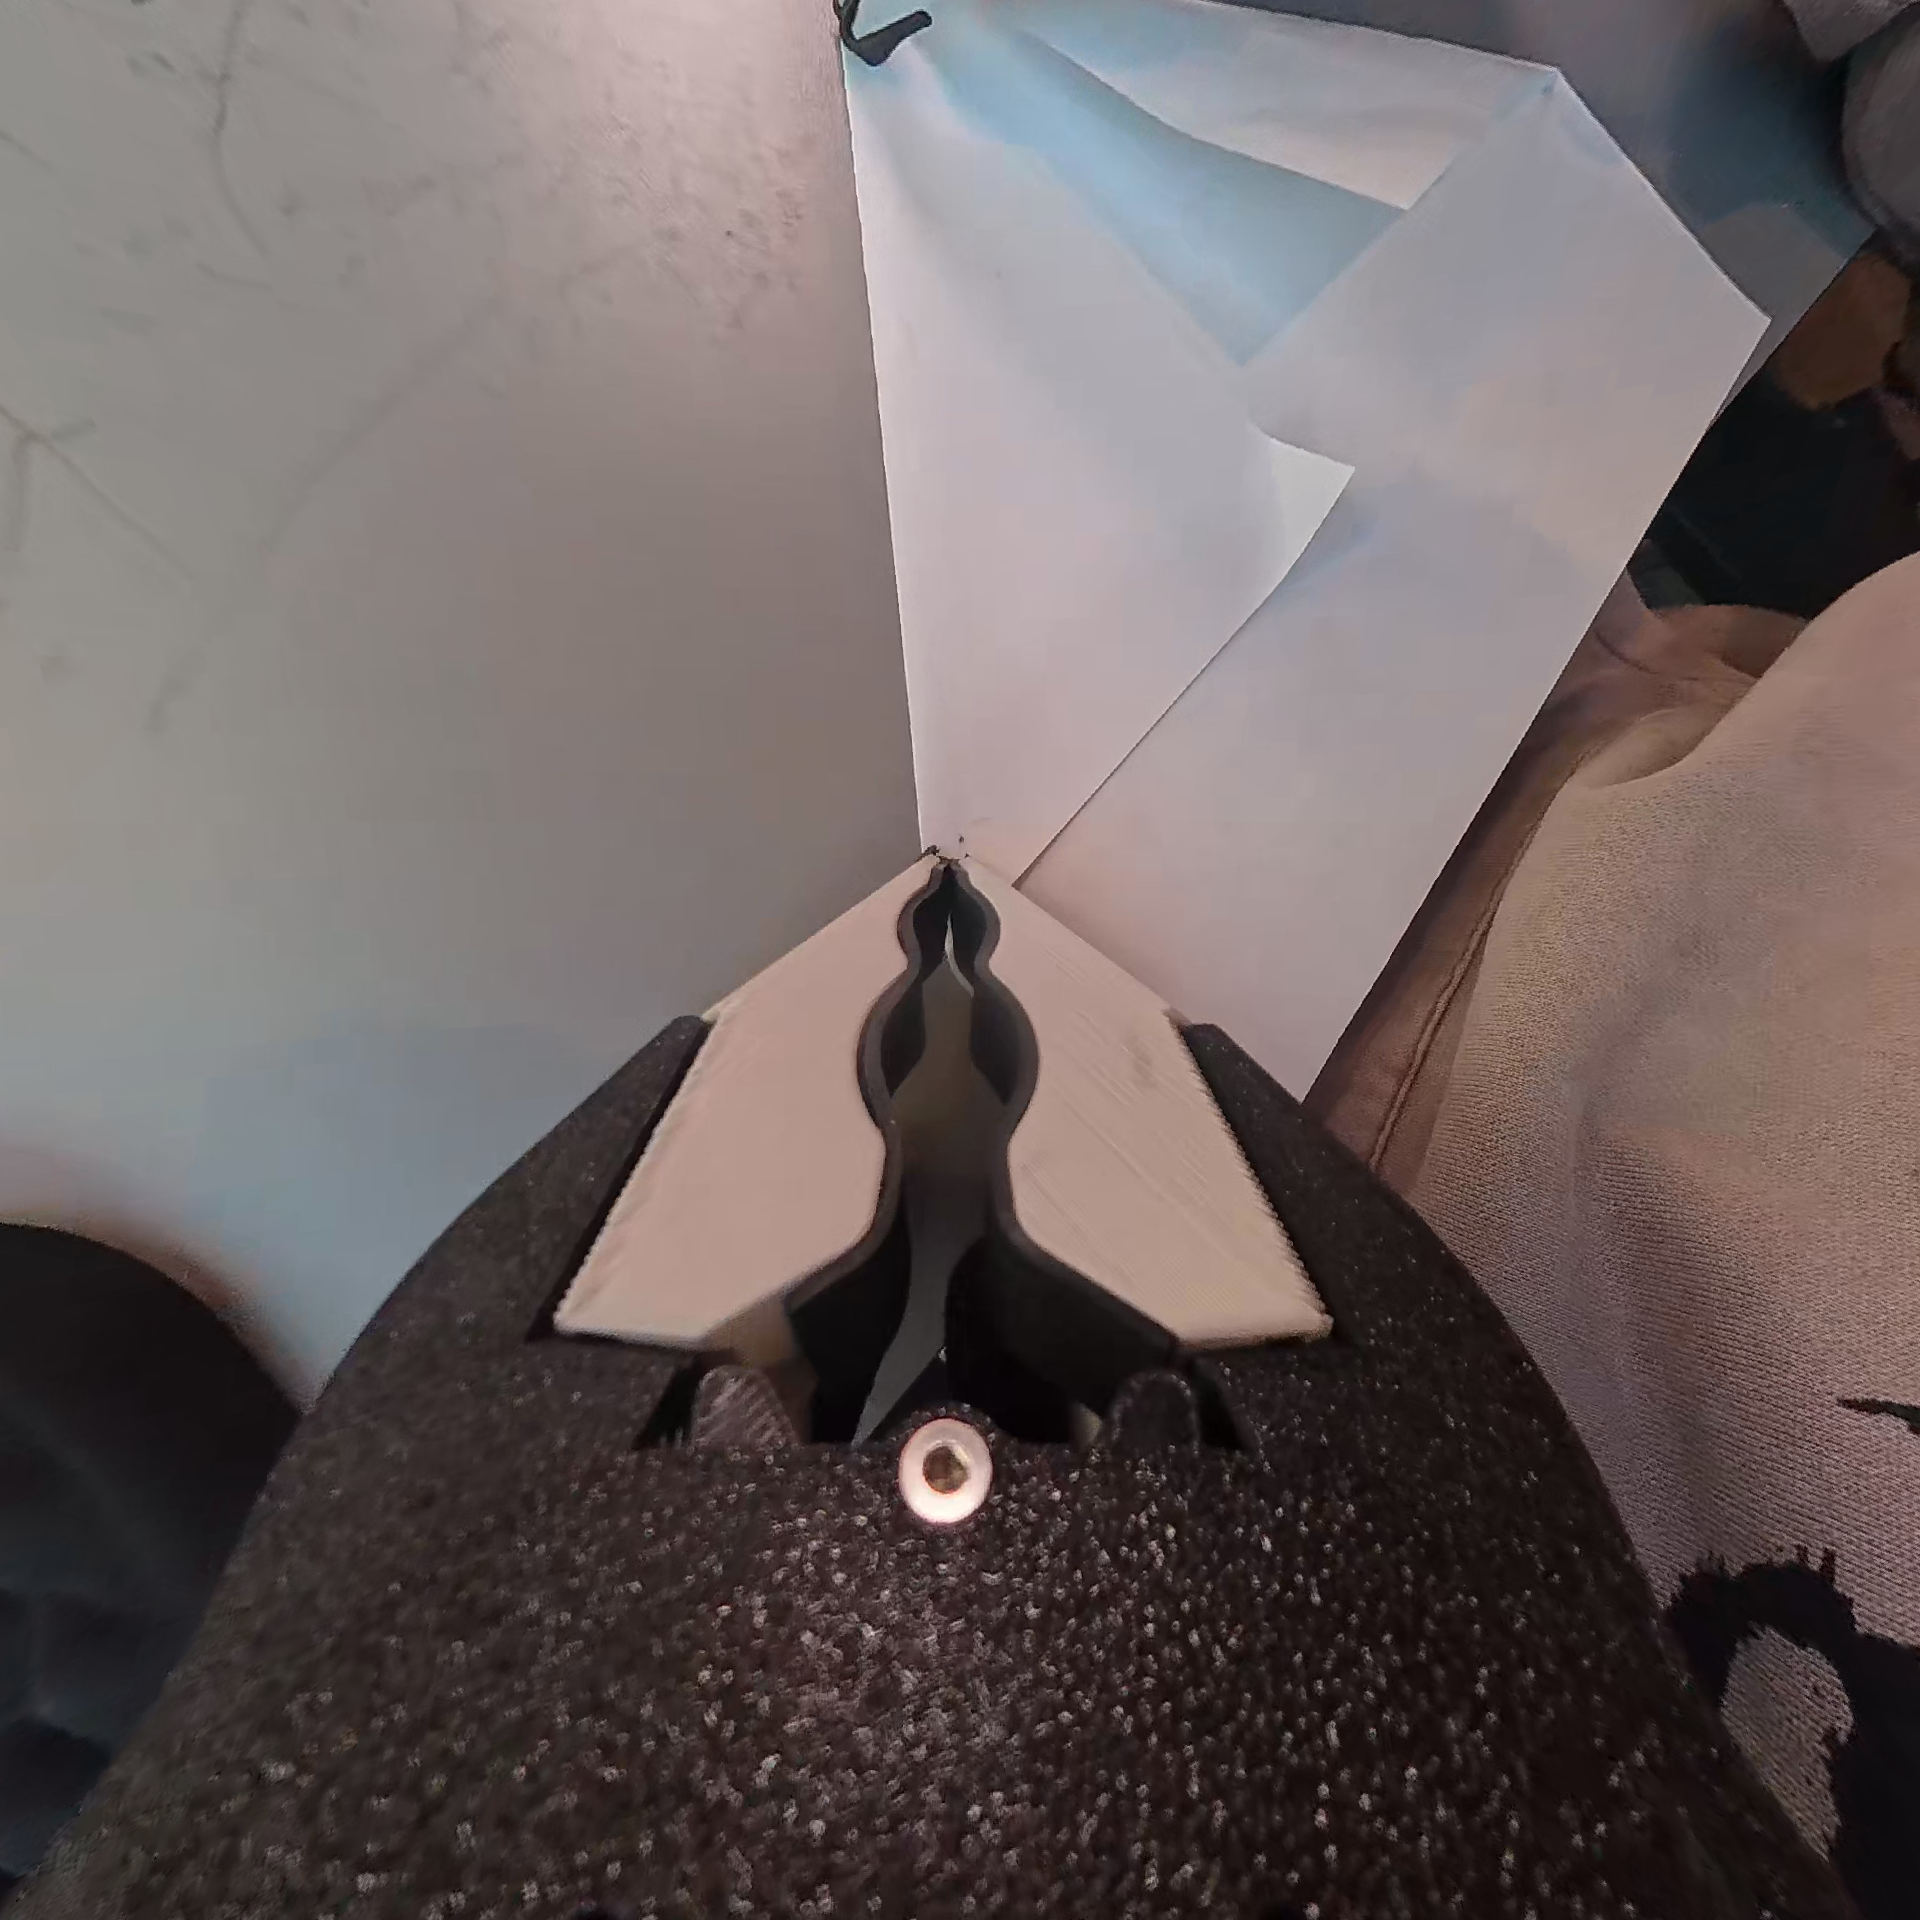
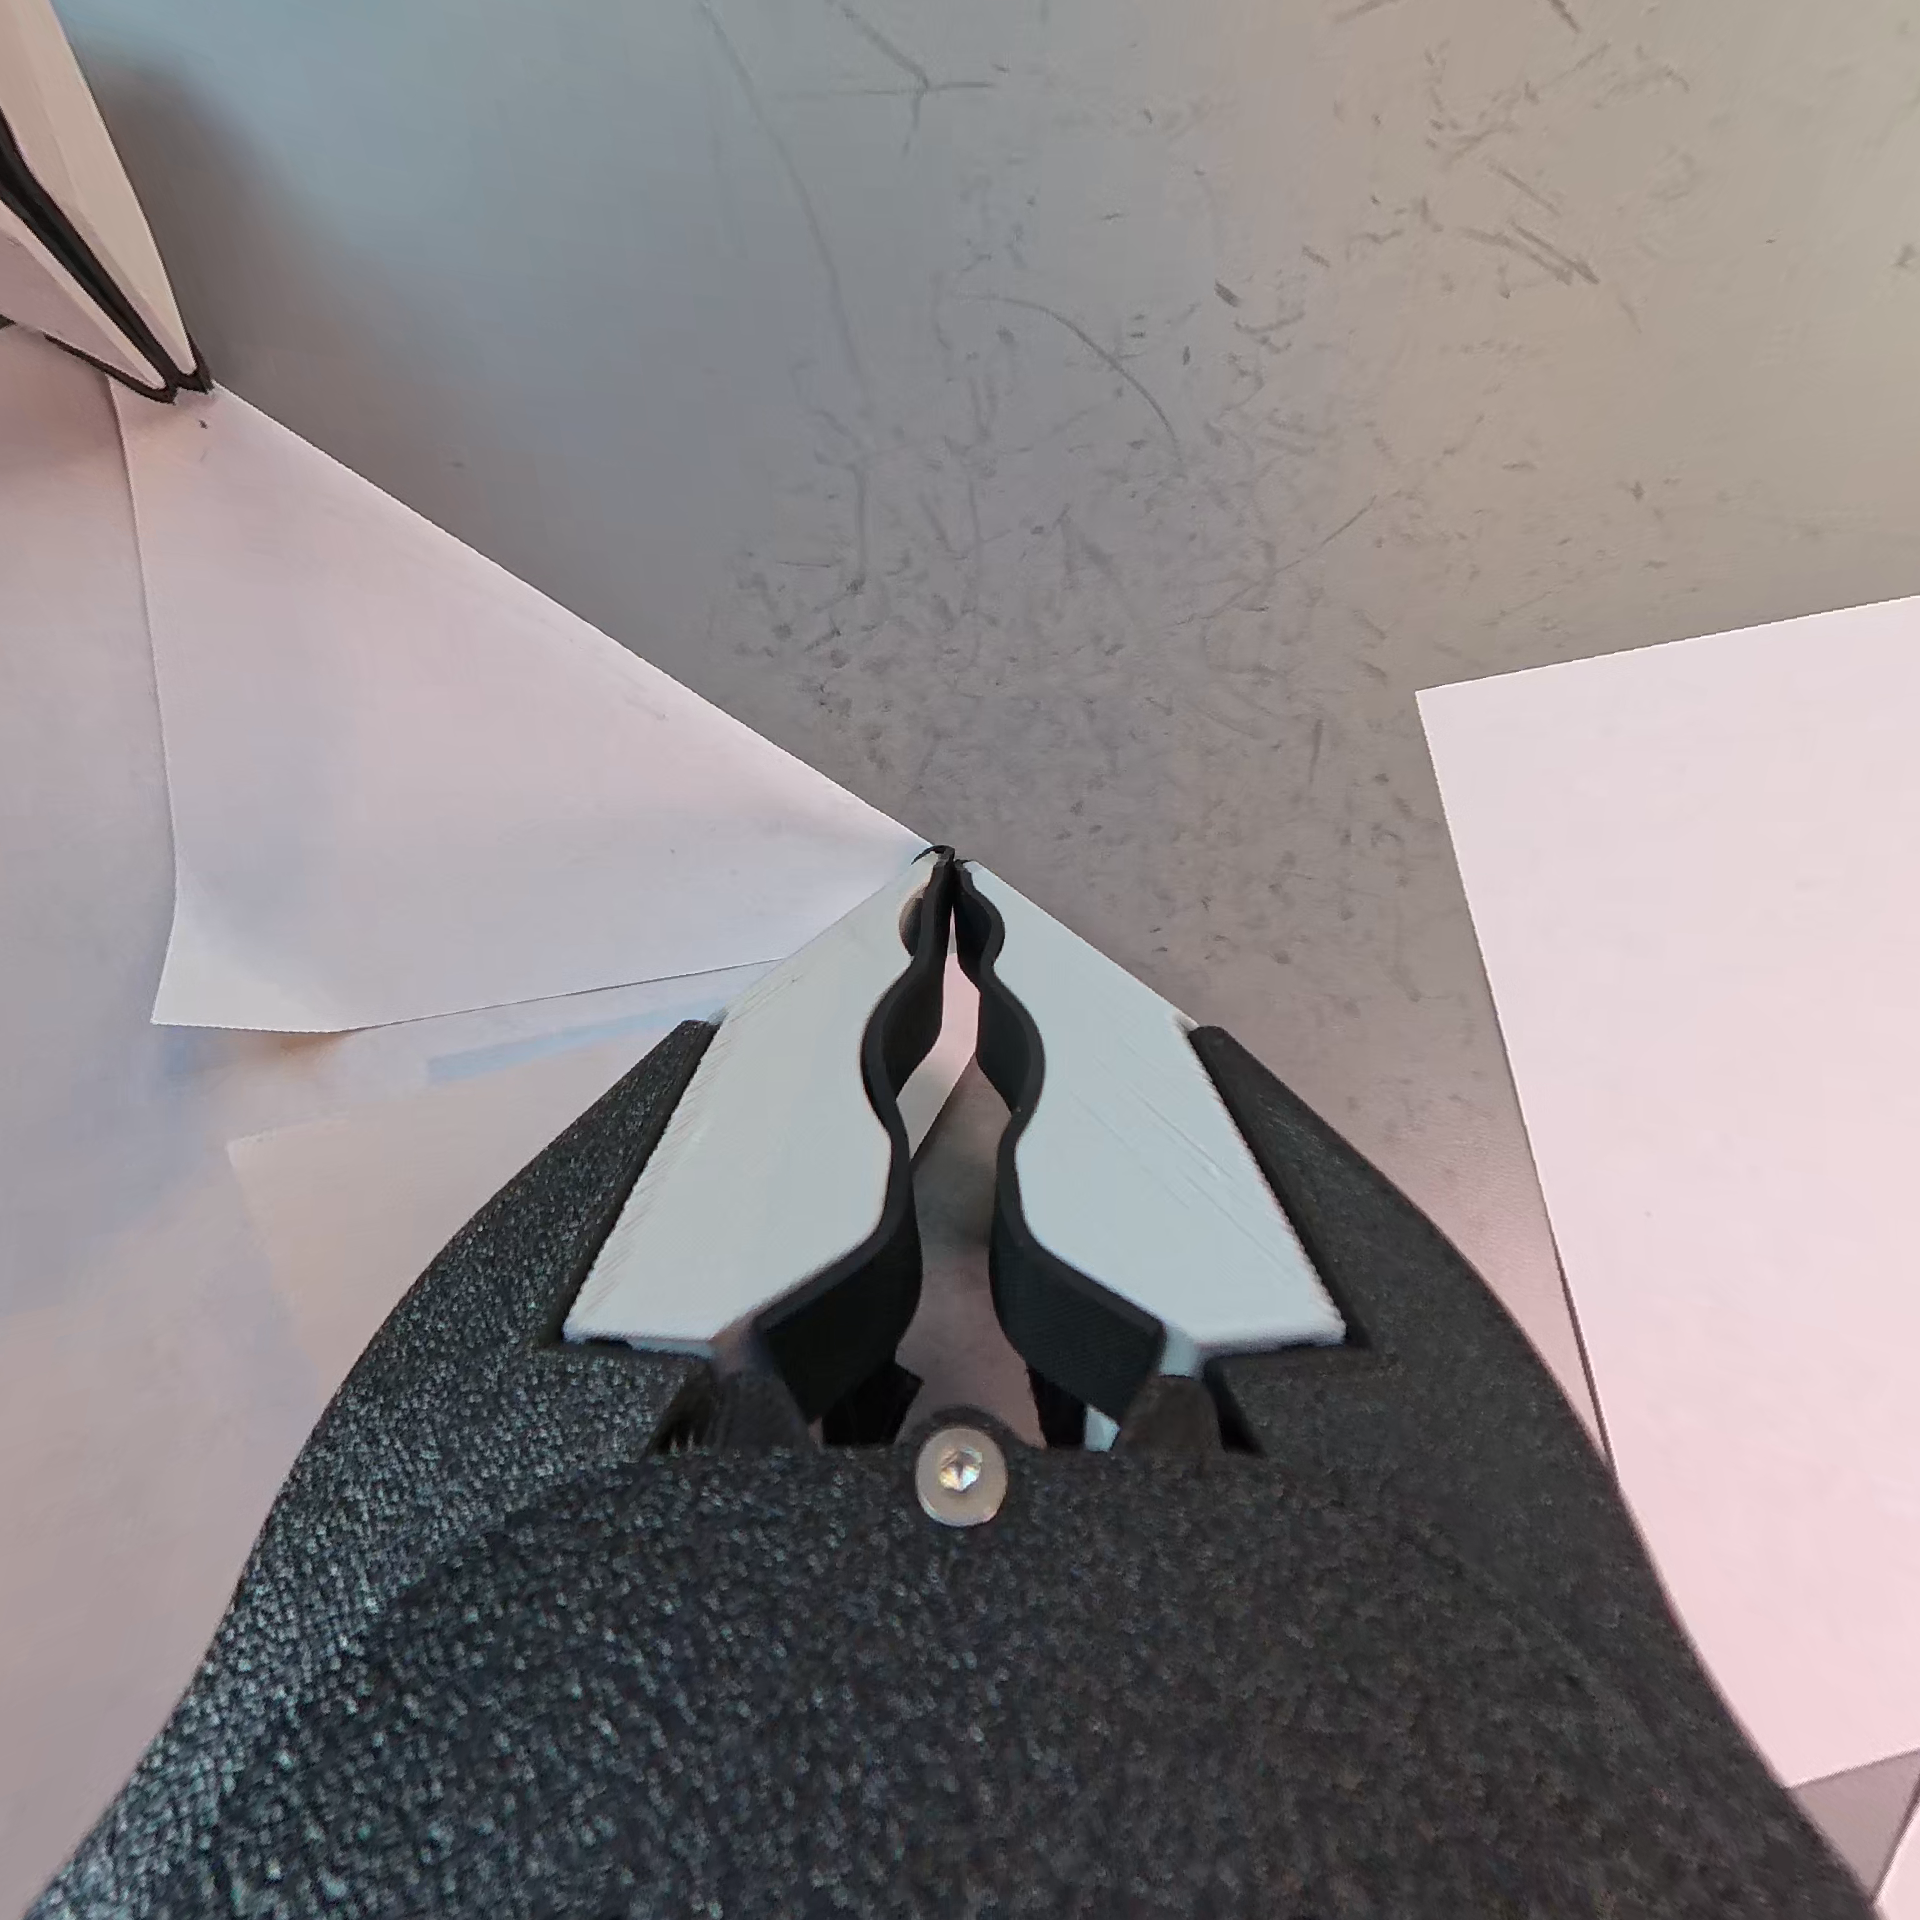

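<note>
On the grey table, both grippers pinch the folded paper's opposite corners.

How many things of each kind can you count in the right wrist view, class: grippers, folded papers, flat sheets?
Grippers: 2, the right gripper and the left gripper
Folded white paper, pinched at two corners: 1
Flat white sheet, lying apart: 1
Total: 4

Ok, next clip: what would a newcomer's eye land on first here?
Probably the folded white paper on the scratched grey table, pinched at a corner by each tool. The left tool grips its pointed near corner, the right tool another corner. A separate white sheet lies flat to the right.
</note>
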